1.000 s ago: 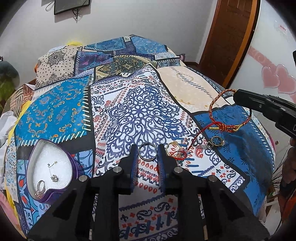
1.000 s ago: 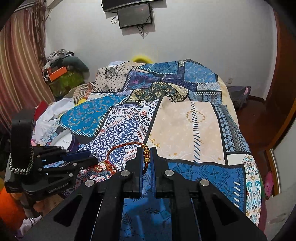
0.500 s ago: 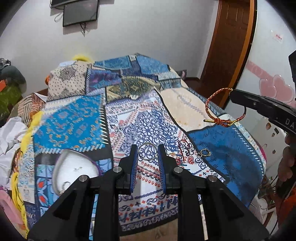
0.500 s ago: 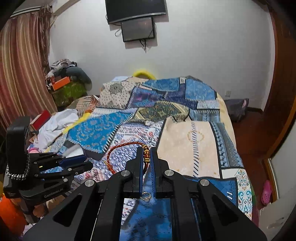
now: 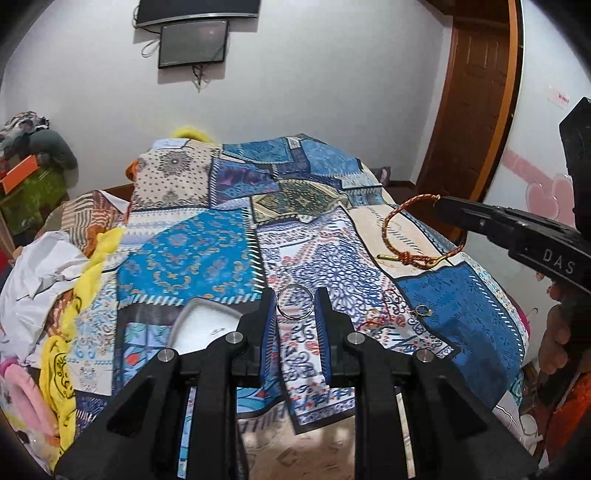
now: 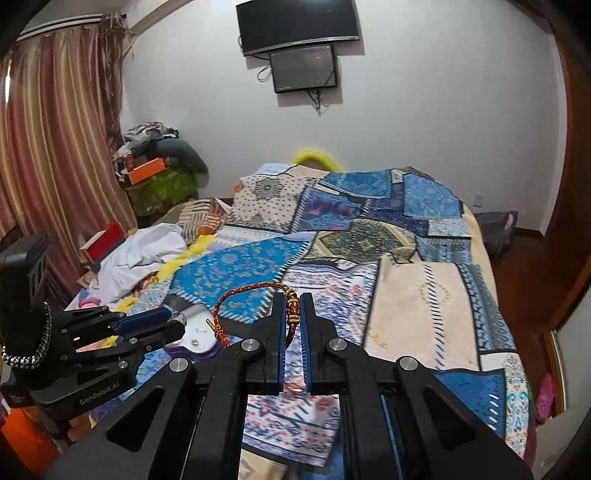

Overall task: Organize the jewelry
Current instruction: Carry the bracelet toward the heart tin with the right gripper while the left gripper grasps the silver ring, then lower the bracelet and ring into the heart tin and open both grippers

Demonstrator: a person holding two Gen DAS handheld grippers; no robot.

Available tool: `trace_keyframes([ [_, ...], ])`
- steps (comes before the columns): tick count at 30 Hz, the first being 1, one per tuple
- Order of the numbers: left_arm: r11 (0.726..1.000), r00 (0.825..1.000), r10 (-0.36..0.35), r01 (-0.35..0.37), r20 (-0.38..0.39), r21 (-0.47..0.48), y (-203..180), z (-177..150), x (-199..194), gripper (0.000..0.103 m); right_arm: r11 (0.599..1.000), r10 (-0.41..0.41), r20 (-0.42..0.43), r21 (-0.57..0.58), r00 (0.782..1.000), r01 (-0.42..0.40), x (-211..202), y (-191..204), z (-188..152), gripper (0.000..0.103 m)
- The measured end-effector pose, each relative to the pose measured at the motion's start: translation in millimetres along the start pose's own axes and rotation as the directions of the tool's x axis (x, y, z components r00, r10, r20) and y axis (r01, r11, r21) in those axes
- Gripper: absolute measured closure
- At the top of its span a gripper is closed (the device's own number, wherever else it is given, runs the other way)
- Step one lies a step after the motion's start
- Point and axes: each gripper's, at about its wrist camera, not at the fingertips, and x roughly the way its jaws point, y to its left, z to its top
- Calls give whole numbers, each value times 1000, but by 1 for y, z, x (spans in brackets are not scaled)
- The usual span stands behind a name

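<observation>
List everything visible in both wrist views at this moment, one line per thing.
ring: 1, silver, between the left gripper's fingers
cord bracelet: 1, red and gold, clamped in the right gripper, off the bed
heart-shaped tray: 1, white inside, on the bedspread, partly hidden by the left gripper
small ring: 1, gold-toned, on the bedspread
red cord: 1, on the bedspread beside the small ring
bedspread: 1, blue patchwork, covering the bed
screens: 2, black, on the wall
curtain: 1, striped, left side in the right view
door: 1, brown wood
left gripper: 1, black
right gripper: 1, black
hand: 1, under the right gripper
</observation>
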Motion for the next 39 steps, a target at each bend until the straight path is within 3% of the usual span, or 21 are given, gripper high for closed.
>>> trace_keyframes([
  [10,998,999,39,-38,21,-44,28,-7,-16,83,998,48,-30,-32,998,-49,20,33,4,97],
  [23,991,997,72,-72,-3,-113,71,-10,-15,83,990,71,-144,-109,987,-87,71,70,-1,97],
  [31,986,995,91,-96,-43,-136,93,-15,-2,83,986,82,-231,-125,970,-113,106,85,-9,97],
  [39,984,993,66,-82,-101,-160,111,-28,22,83,979,108,-329,-129,938,-158,141,98,-18,97],
])
